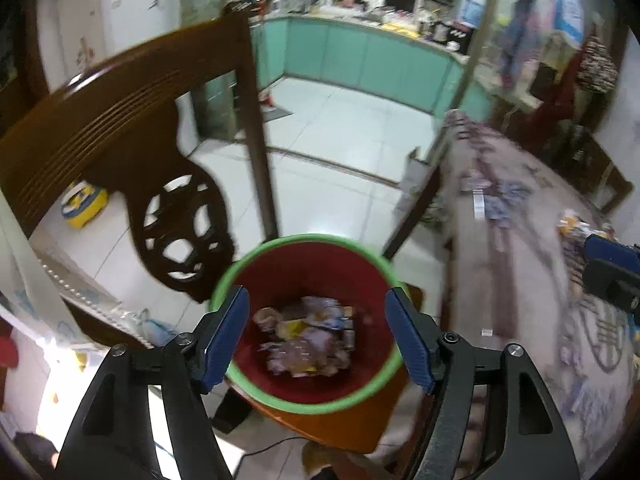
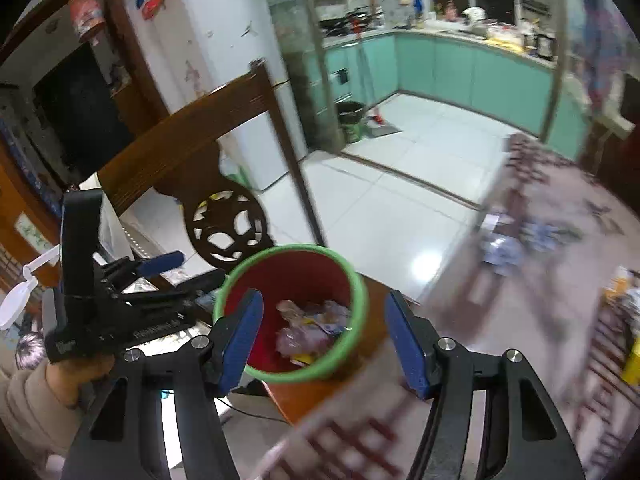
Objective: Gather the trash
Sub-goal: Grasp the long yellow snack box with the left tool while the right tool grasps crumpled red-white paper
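A red bin with a green rim (image 1: 248, 272) stands on a wooden chair seat and holds several crumpled wrappers (image 1: 308, 336). My left gripper (image 1: 316, 336) is open and empty, hovering above the bin's mouth. In the right wrist view the same bin (image 2: 356, 280) with wrappers (image 2: 312, 328) lies below my right gripper (image 2: 322, 340), which is open and empty. The left gripper (image 2: 160, 276) shows at the left, held in a hand. More wrappers (image 1: 500, 204) lie on the patterned tablecloth to the right.
A carved dark wooden chair back (image 1: 132, 152) rises behind the bin. The table (image 1: 532, 280) with patterned cloth fills the right. White tiled floor (image 1: 340, 140) leads to a kitchen with teal cabinets (image 1: 360, 56). A white fridge (image 2: 216, 60) stands at the left.
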`<state>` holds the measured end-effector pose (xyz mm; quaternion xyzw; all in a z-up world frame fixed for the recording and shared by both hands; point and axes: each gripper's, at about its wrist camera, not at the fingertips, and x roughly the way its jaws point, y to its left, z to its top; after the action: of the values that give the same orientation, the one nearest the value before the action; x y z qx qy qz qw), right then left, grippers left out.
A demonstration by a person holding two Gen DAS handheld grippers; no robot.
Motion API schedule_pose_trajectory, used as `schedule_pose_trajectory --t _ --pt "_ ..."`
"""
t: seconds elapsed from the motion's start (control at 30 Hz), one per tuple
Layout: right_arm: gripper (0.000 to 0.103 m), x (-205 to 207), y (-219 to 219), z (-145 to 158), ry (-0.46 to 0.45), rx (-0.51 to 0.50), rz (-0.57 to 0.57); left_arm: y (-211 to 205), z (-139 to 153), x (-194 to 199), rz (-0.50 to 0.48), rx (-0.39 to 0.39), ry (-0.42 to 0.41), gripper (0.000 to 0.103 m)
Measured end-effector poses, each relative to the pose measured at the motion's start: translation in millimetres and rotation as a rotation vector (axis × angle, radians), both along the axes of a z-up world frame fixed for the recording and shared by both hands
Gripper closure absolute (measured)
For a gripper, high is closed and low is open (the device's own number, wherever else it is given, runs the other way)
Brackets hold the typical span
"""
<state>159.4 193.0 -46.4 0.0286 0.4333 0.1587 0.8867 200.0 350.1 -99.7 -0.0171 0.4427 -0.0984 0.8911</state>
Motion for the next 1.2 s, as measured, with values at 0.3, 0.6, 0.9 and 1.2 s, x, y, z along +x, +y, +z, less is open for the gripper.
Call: schedule_pose_trajectory --t 0.3,0.6,0.9,1.2 --pt "0.041 -79 -182 55 -0.018 -0.121 -0.318 -107 17 -35 -0.219 -0.063 -0.01 0.032" --pt "0.041 -113 -423 83 -0.027 -0.216 -0.64 -233 37 -74 -0.377 -0.08 -0.053 0.03" --pt "0.041 -60 -652 45 0.044 -0.239 -0.688 -367 42 -83 -0.375 -0.083 -0.044 0.026" --pt "0.041 31 -777 -56 0.205 -0.143 -0.705 -459 32 -79 -0.471 -0.022 -0.003 0.02"
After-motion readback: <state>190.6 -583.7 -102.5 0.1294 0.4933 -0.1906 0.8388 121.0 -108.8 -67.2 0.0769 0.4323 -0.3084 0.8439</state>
